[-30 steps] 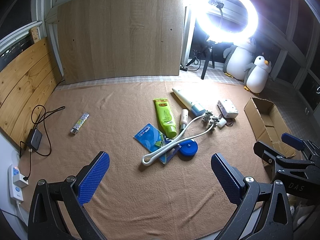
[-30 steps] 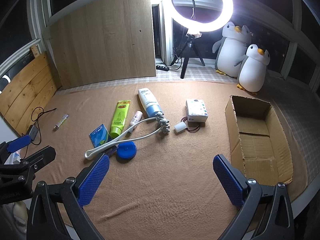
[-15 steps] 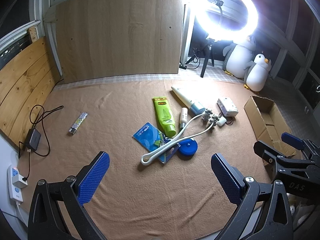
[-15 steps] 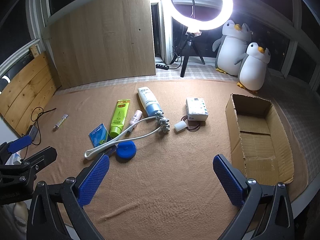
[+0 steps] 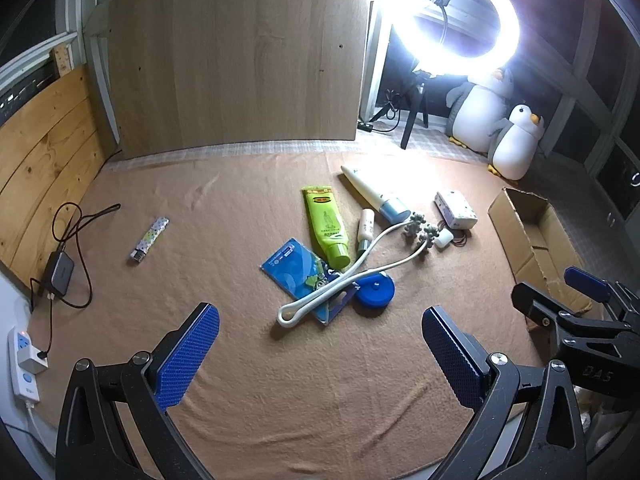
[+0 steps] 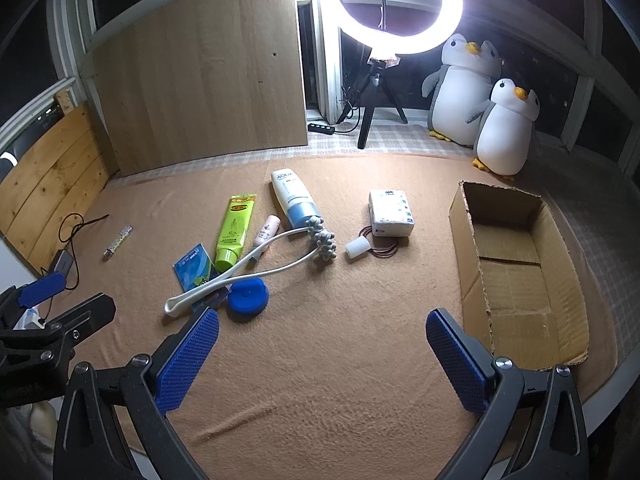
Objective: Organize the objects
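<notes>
1. Tan felt covers the counter (image 6: 320, 380), lit by a ring light (image 6: 400, 4) at the upper middle of the right wrist frame; over the last second the views have barely shifted, and nothing on the felt has moved.
2. At the left of the left wrist frame, a patterned lighter (image 5: 150, 239) lies alone, well apart from the rest.
3. At centre, the clutter sits untouched: green tube (image 5: 326, 226), blue packet (image 5: 298, 274), white neck massager (image 5: 348, 280), blue round lid (image 5: 375, 290), tissue pack (image 6: 390, 213).
4. At the right, the cardboard box (image 6: 516, 276) stands empty.
5. Left gripper (image 5: 320, 354) and right gripper (image 6: 322, 358) both remain spread wide, holding nothing, so I judge organizing has not begun.
</notes>
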`<state>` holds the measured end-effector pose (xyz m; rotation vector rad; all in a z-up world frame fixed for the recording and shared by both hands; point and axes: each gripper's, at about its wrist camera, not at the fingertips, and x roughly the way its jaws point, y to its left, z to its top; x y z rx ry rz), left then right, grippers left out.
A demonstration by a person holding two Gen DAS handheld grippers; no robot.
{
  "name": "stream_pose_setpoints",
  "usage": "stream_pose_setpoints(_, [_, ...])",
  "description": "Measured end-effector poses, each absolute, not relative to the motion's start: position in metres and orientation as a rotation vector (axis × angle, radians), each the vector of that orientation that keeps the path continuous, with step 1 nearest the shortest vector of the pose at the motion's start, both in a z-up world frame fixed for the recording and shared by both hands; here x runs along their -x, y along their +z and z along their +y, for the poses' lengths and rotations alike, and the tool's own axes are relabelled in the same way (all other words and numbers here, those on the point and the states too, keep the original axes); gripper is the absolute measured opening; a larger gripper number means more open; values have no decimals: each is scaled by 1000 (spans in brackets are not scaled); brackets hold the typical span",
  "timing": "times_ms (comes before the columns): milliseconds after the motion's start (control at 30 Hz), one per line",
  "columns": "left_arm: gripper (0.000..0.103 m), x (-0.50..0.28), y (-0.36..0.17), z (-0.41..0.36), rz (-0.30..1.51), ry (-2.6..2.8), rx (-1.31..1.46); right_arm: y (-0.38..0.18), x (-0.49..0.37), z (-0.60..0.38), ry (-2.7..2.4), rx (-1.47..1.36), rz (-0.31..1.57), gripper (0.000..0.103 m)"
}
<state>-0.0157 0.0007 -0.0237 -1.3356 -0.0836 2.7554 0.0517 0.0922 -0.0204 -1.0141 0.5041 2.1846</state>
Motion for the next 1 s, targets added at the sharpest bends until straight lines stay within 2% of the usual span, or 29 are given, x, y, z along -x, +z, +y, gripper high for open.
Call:
stream_pose_setpoints(700, [101,75,-69,-3,-65,2695,1438,-37,-58,104,2125,1038,523,102])
stream_pose_setpoints(800, [94,91,-85,-5,-90,2662,1490,-40,-60,107,2114,1045,530,102])
stream_pose_setpoints(867, [81,100,-94,-5,-107,2639,1522,-42,-61,108,2109,1049,530,102])
stream_pose_setpoints(1000, [75,116,-107,0,-127,2588,1549,-46,-63,110,2096,1058,528,102])
